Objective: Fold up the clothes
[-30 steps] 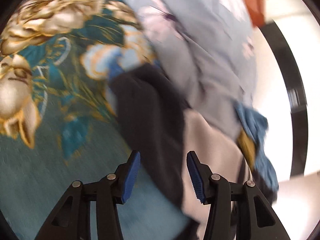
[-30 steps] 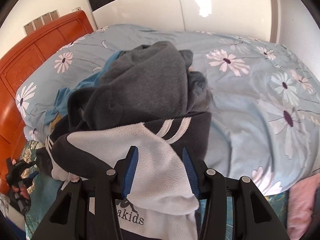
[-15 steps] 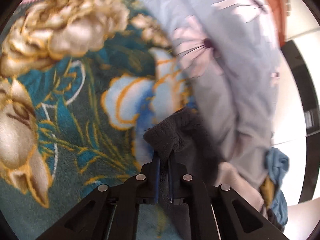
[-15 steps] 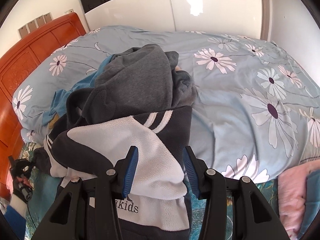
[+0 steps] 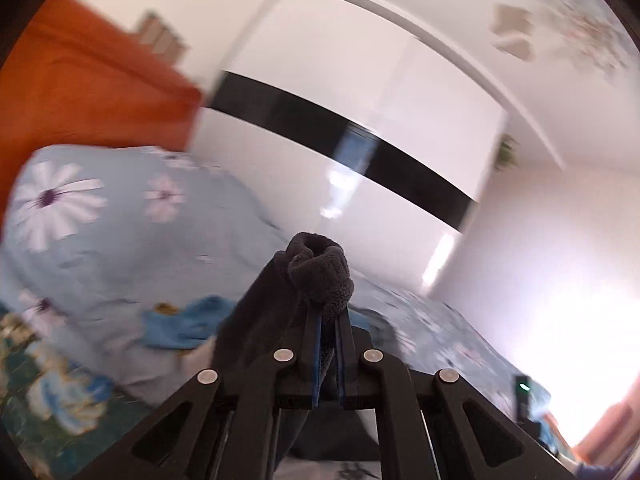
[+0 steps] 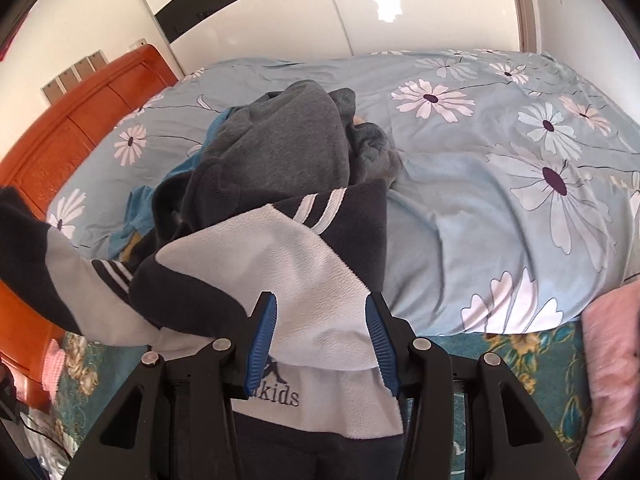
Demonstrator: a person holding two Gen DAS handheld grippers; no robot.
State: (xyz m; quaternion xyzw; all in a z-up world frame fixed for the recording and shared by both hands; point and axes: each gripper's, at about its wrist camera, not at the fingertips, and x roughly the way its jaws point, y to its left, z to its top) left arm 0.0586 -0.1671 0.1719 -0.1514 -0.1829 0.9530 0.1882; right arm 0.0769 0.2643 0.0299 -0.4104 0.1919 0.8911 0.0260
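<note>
Left wrist: left gripper (image 5: 328, 320) clamps dark cuff (image 5: 320, 268).

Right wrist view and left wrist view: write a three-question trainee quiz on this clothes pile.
1. True or false: the right gripper is shut on cloth.
2. What does the left gripper hold? A) dark fleece cuff B) pink towel C) nothing
3. Fill in: the grey sweatshirt lies on top of the ___ on the floral duvet.

Key: 1 false, its fingers stand apart; 2 A; 3 pile.
</note>
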